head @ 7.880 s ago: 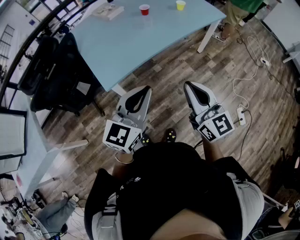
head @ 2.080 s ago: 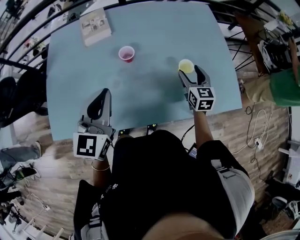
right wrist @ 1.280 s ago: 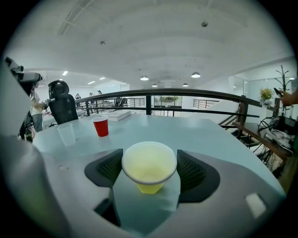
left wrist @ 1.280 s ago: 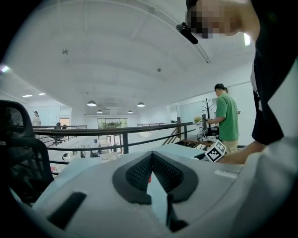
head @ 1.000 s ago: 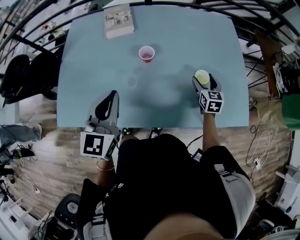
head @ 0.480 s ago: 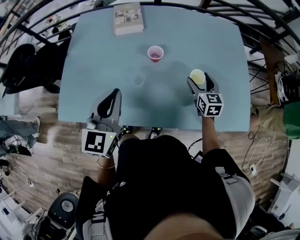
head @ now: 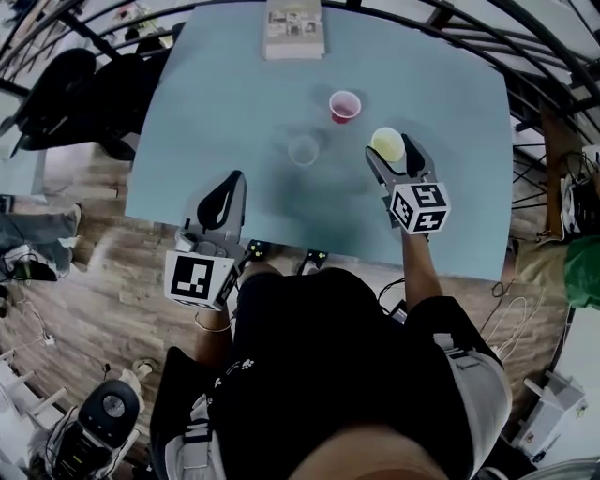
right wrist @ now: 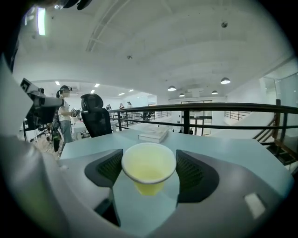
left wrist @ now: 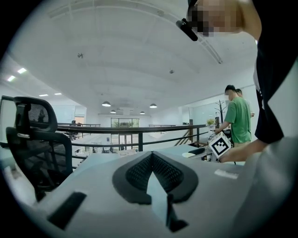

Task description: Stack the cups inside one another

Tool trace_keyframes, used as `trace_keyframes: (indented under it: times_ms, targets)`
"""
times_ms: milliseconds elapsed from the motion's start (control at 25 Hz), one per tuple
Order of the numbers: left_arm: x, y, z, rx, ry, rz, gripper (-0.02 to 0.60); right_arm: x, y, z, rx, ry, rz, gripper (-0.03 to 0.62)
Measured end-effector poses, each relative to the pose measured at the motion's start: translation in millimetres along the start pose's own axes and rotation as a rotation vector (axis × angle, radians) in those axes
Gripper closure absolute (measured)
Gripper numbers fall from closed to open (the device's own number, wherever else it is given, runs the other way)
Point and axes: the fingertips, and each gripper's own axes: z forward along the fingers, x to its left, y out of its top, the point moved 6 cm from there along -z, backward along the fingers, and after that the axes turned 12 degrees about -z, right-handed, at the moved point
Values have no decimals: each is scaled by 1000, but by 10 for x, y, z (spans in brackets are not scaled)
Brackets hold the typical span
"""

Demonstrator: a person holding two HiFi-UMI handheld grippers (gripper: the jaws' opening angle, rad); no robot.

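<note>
Table in the head view carries a red cup, a clear cup and a yellow cup inside the right claw. Left gripper view: left claw closed, empty. Right gripper view: both pads grip the upright yellow cup's rim.

A pale-blue table spreads ahead of both pairs of jaws, and a book lies flat at its far edge, well beyond the jaws of the right gripper. A black office chair stands left of the jaws of the left gripper, beside the table, on wood-plank floor; a black railing crosses beyond the table.
</note>
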Motion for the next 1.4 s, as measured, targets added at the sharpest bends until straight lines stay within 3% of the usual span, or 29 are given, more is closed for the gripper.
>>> trace_keyframes:
  times_ms: [280, 760, 1400]
  targets:
    - [282, 28, -176, -12, 47, -12, 597, 417, 378, 339, -67, 104, -24, 233]
    - [603, 98, -452, -26, 136, -35, 597, 955, 659, 711, -109, 242, -35, 233]
    - [843, 125, -558, -20, 160, -27, 597, 1311, 506, 957, -73, 303, -56, 233]
